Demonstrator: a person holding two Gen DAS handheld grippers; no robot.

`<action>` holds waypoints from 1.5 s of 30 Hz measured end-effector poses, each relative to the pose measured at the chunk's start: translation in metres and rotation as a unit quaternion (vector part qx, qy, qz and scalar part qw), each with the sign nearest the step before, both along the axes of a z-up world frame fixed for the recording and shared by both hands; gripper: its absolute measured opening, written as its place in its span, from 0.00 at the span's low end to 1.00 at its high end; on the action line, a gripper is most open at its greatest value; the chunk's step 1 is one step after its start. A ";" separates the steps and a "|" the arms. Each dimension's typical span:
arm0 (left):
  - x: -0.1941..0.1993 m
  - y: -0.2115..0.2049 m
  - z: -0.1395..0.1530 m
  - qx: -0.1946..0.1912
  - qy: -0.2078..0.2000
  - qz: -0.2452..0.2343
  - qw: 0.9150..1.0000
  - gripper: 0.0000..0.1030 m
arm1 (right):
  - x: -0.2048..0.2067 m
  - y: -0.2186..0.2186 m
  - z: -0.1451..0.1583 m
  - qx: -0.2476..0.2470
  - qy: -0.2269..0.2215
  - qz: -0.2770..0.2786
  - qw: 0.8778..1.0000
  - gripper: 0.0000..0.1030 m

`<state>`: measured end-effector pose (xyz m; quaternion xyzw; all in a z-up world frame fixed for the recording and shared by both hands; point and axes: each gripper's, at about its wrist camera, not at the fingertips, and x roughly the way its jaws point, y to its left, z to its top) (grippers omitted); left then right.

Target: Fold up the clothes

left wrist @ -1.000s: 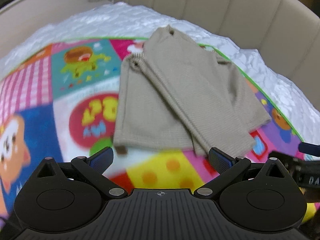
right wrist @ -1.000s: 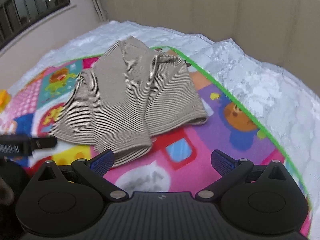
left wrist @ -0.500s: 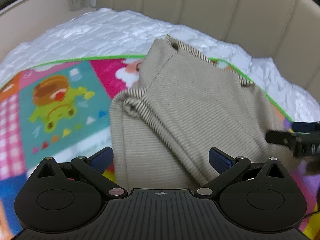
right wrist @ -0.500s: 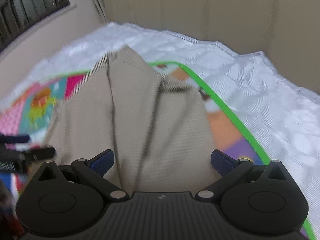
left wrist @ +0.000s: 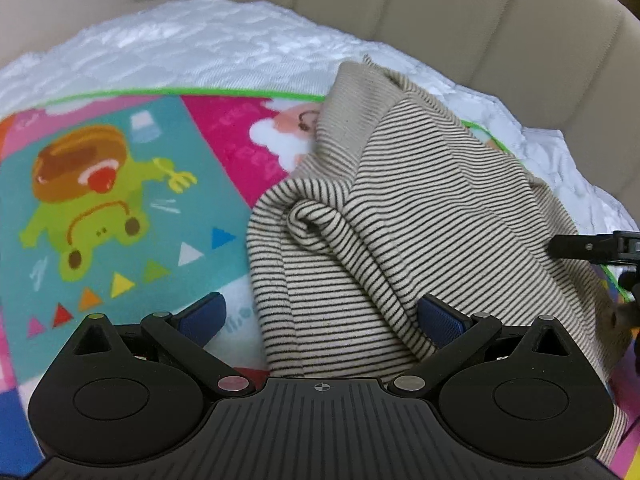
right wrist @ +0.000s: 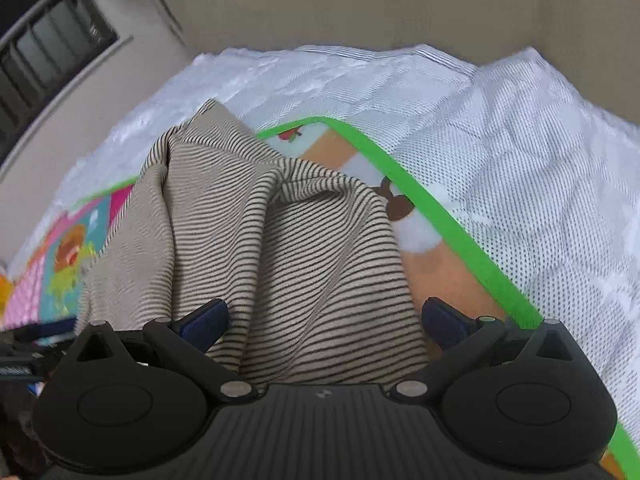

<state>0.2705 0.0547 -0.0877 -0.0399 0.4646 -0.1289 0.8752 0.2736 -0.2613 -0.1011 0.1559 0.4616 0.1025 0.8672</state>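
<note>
Two grippers in view, both with jaws spread wide and nothing between the pads. We see the left gripper low over the near left part of the striped garment, cloth lying in the gap between its blue pads. We see the right gripper over the garment's right side, the fabric filling most of its gap as well. The garment lies partly folded on the cartoon play mat, its far end reaching over the mat's green border onto the white quilt. Padded beige headboard behind.
</note>
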 end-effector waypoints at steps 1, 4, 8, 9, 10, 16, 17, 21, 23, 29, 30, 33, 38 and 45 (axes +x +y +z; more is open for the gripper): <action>0.001 -0.001 -0.001 0.002 0.002 0.001 1.000 1.00 | 0.000 -0.001 -0.002 0.004 0.002 -0.004 1.000 1.00; 0.002 -0.002 -0.001 0.006 0.009 -0.001 1.000 1.00 | -0.003 0.010 0.000 -0.035 -0.006 0.034 0.999 1.00; 0.004 -0.001 0.003 0.009 0.020 -0.001 1.000 0.97 | -0.017 0.020 0.002 -0.082 -0.039 0.090 0.992 0.92; 0.004 -0.002 0.004 0.010 0.021 -0.002 1.000 0.93 | -0.019 0.019 0.003 -0.078 -0.043 0.094 0.992 0.85; 0.003 -0.003 0.006 0.012 0.022 -0.004 1.000 0.85 | -0.020 0.018 0.005 -0.072 -0.046 0.096 0.992 0.73; -0.003 -0.011 0.012 0.010 0.041 -0.007 0.999 0.43 | -0.026 0.017 0.009 -0.088 -0.034 0.103 0.990 0.19; -0.006 -0.012 0.012 0.014 0.048 -0.006 0.999 0.39 | -0.030 0.016 0.009 -0.091 -0.030 0.109 0.989 0.18; -0.029 -0.012 0.014 0.033 0.064 -0.019 0.997 0.32 | -0.053 0.019 0.011 -0.106 -0.014 0.137 0.985 0.14; -0.046 -0.011 0.015 0.032 0.079 -0.021 0.996 0.32 | -0.070 0.021 0.013 -0.116 -0.006 0.151 0.982 0.14; -0.103 -0.018 0.016 0.027 0.146 -0.049 0.988 0.32 | -0.124 0.024 0.021 -0.148 0.018 0.199 0.969 0.14; -0.113 -0.020 0.016 0.025 0.159 -0.056 0.985 0.32 | -0.133 0.024 0.023 -0.154 0.024 0.207 0.966 0.14; -0.142 -0.031 0.017 0.022 0.185 -0.094 0.978 0.32 | -0.158 0.020 0.025 -0.170 0.038 0.230 0.958 0.14; -0.166 -0.036 0.028 0.003 0.200 -0.134 0.971 0.37 | -0.175 0.011 0.033 -0.177 0.039 0.226 0.957 0.17; -0.158 -0.005 0.073 -0.078 0.127 -0.089 0.985 0.78 | -0.174 0.003 0.060 -0.147 -0.029 0.164 0.975 0.42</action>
